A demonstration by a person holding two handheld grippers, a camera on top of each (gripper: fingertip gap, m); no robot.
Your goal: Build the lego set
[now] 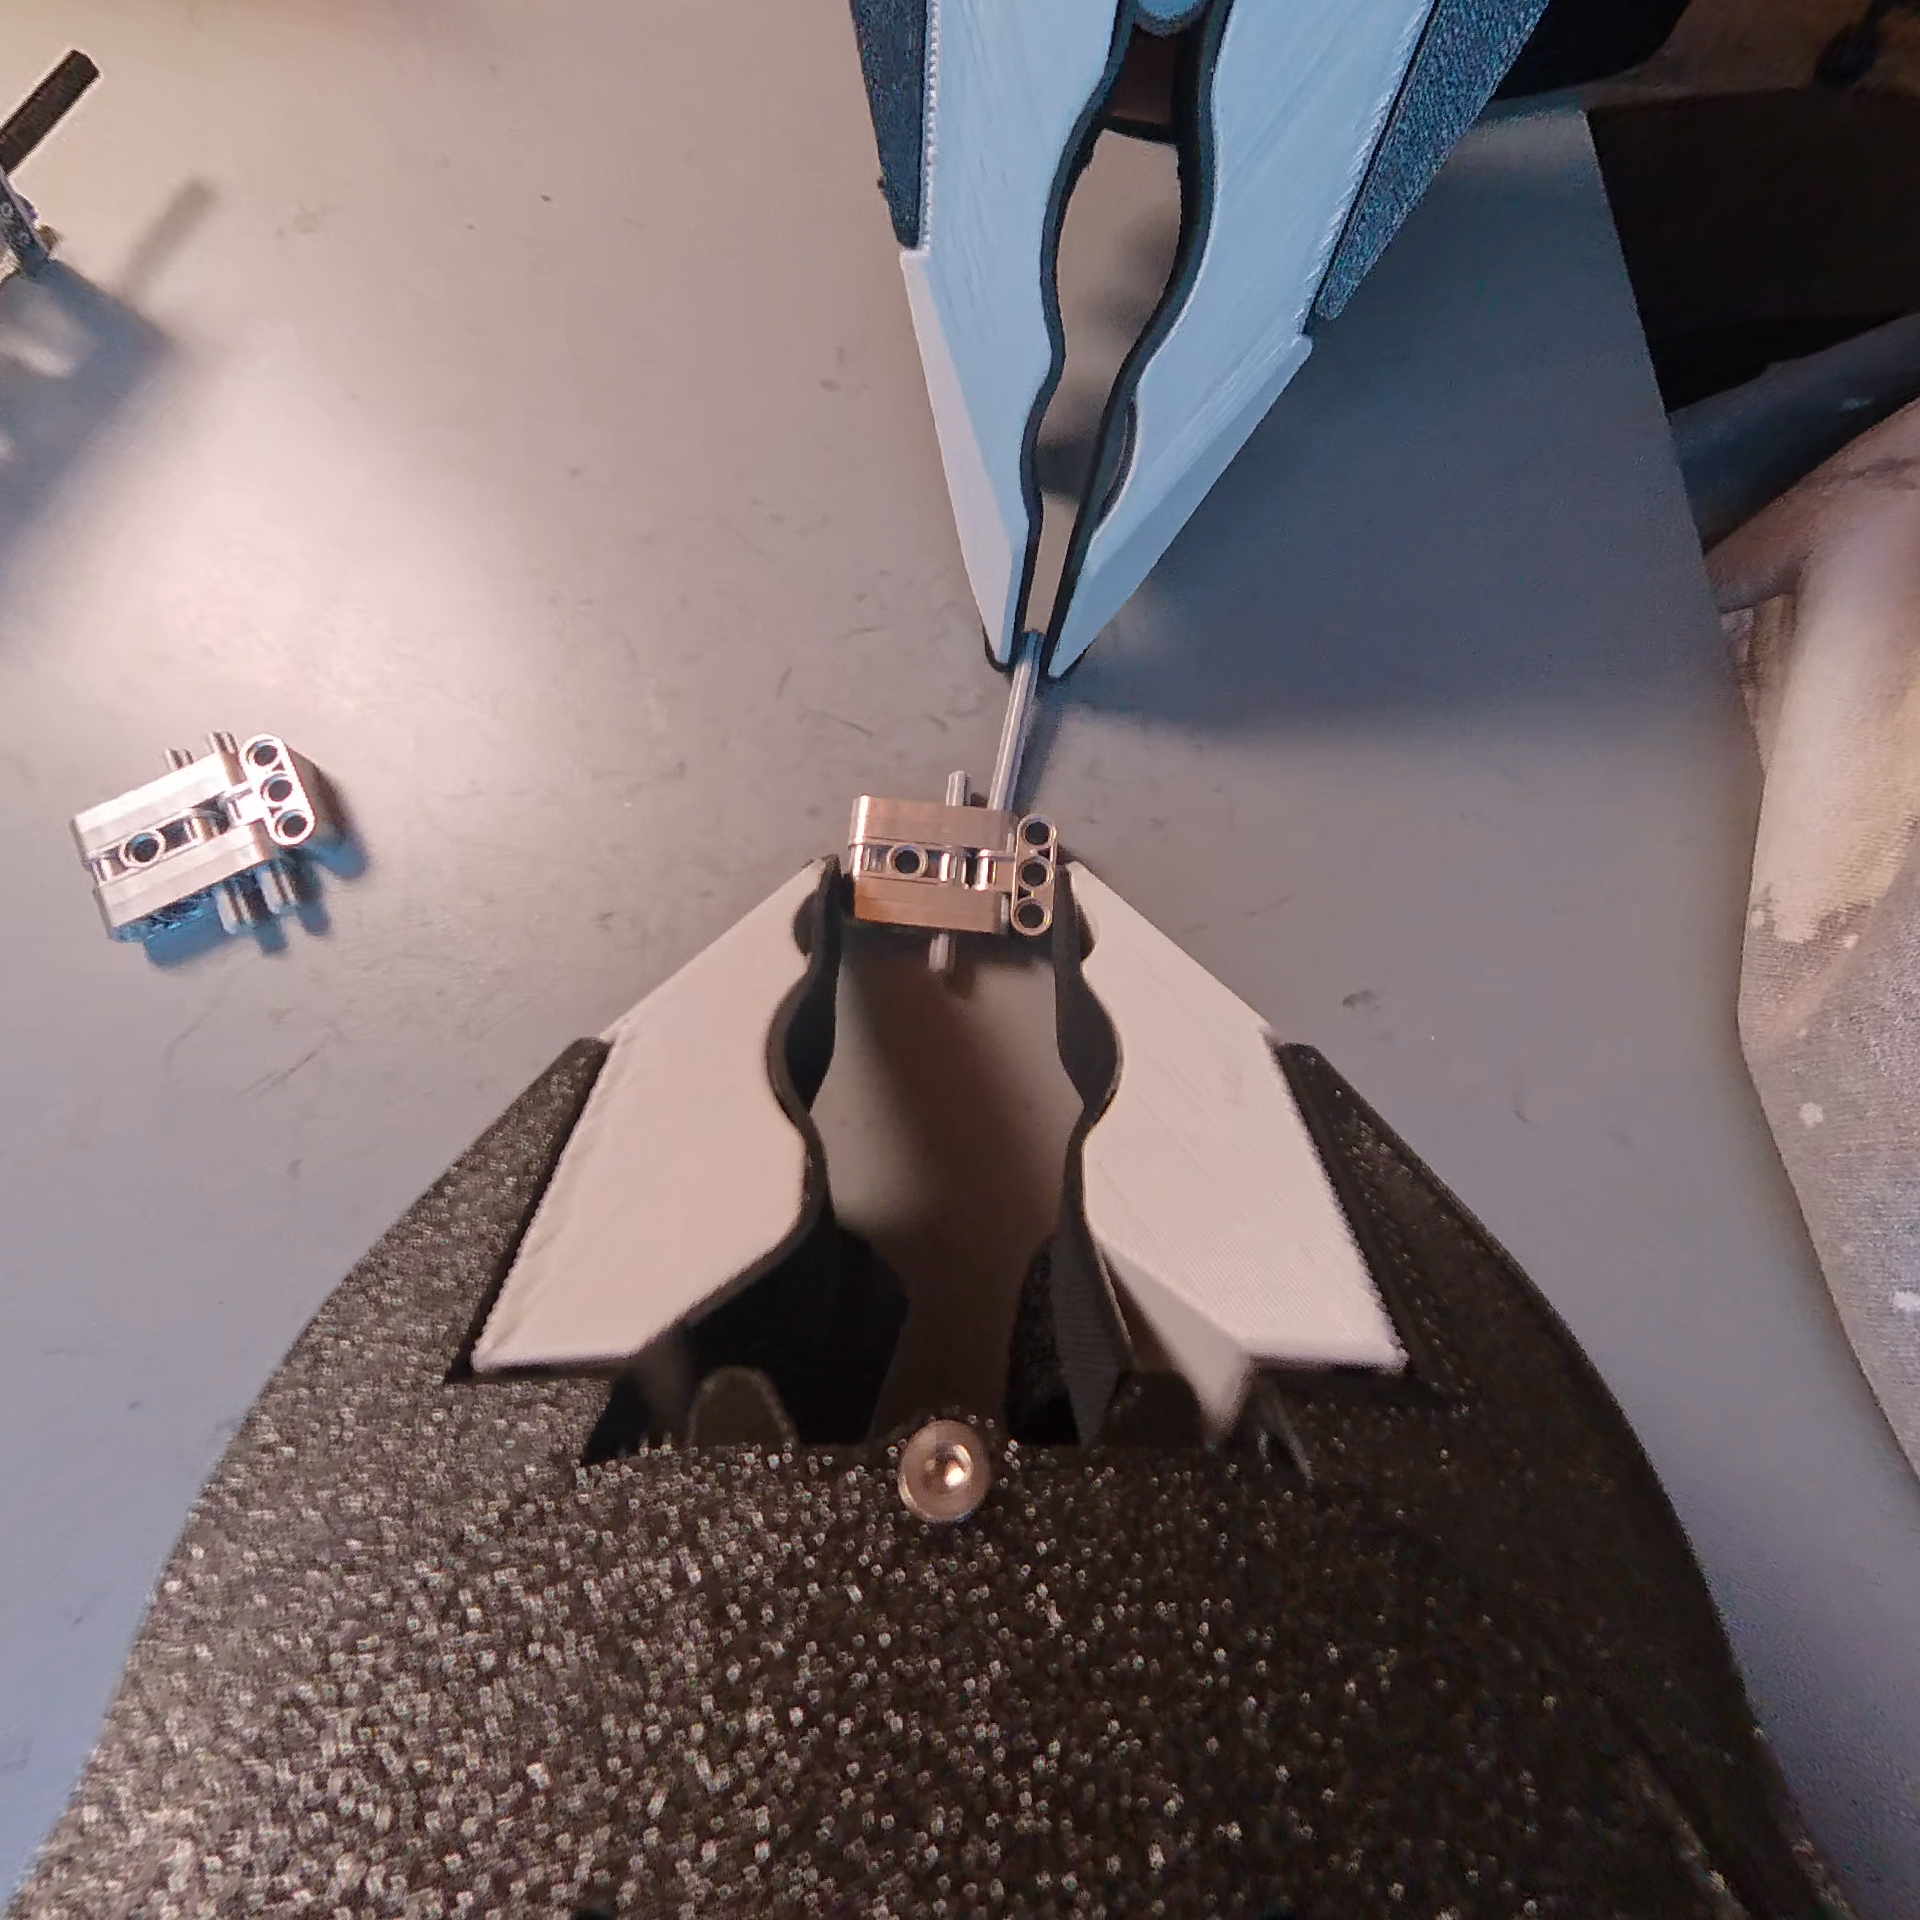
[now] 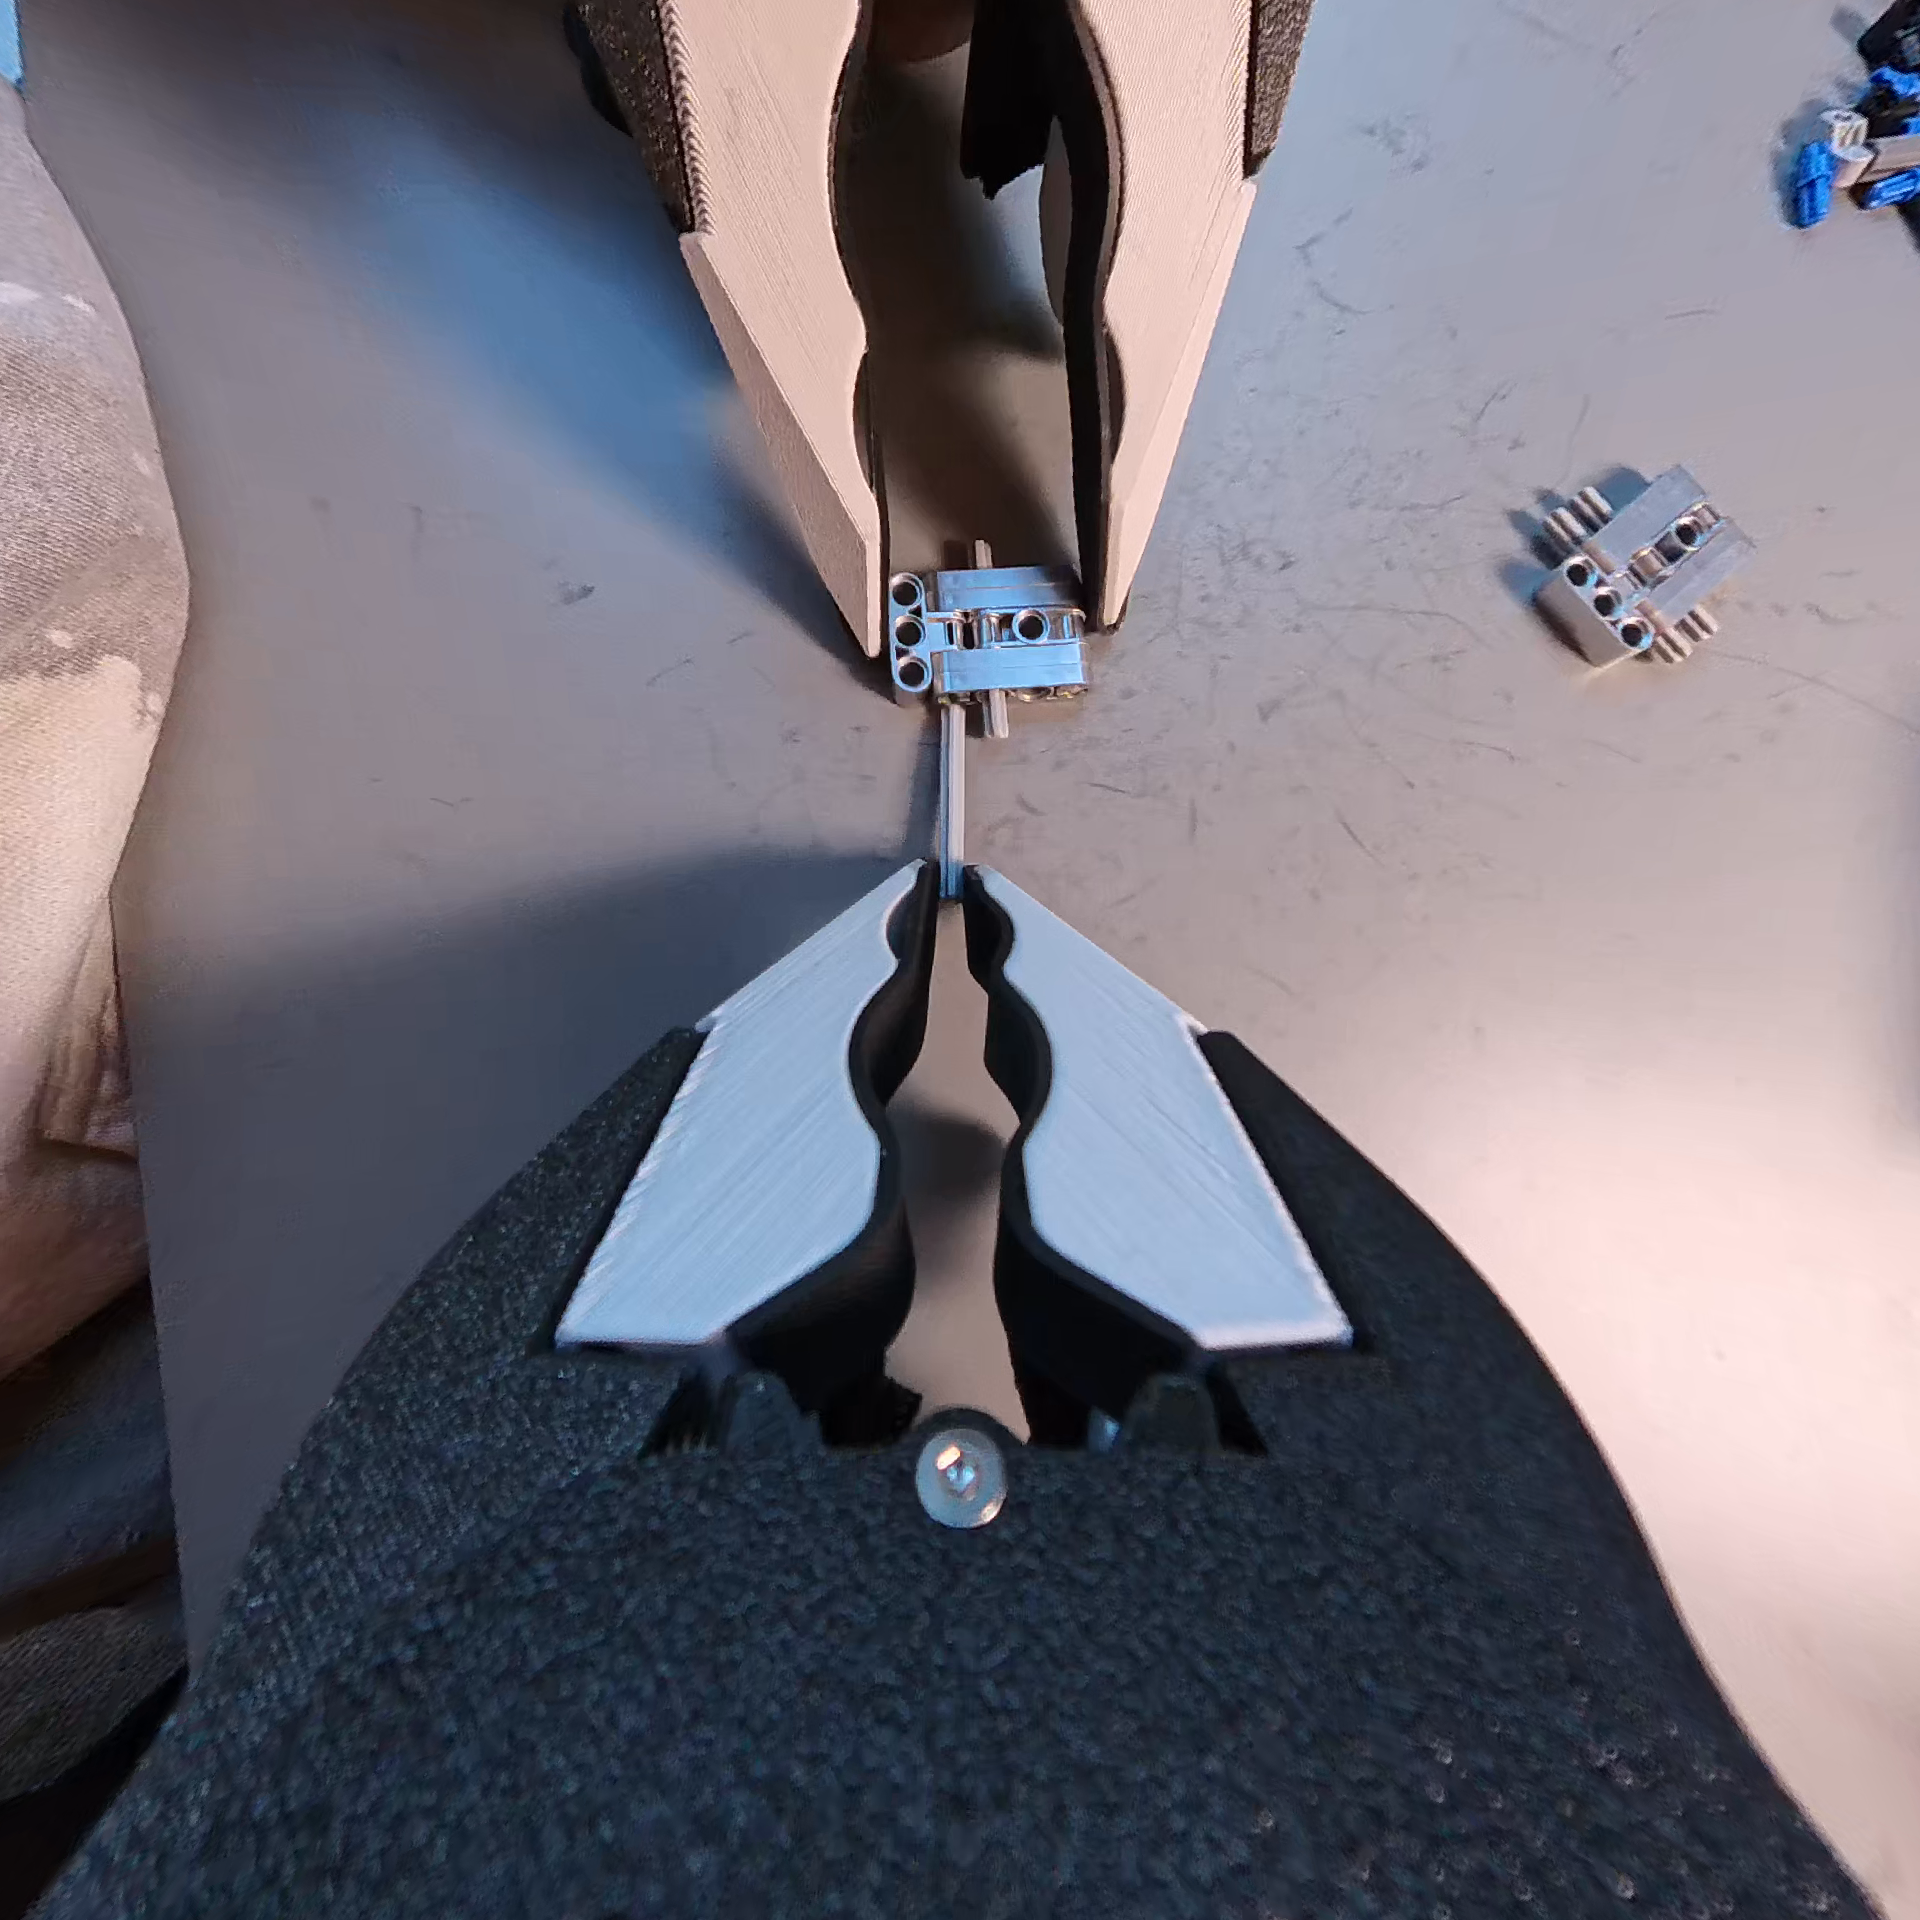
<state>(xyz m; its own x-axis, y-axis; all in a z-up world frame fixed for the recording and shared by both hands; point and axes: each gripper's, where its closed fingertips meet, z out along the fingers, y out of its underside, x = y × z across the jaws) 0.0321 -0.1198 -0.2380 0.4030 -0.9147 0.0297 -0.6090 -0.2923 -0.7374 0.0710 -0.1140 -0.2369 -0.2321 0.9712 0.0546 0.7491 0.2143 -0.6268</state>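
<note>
My left gripper (image 1: 951,896) is shut on a small grey beam assembly (image 1: 935,868) with a three-hole beam on one end, held at the grey table. My right gripper (image 2: 948,881) is shut on a thin grey axle (image 2: 954,790). The axle's far end meets the assembly (image 2: 987,639) beside the three-hole beam; how deep it sits is hidden. In the left wrist view the right gripper (image 1: 1023,652) comes down from the top, pinching the axle (image 1: 1013,732). In the right wrist view the left gripper (image 2: 987,623) reaches in from the top.
A second, similar grey assembly (image 1: 197,842) lies loose on the table, also in the right wrist view (image 2: 1636,582). Blue and grey parts (image 2: 1860,156) sit at the far corner. A dark part (image 1: 31,156) lies top left. A beige cloth surface (image 1: 1849,935) borders the table edge. Spacing between my two grippers at the tips: around 5 cm.
</note>
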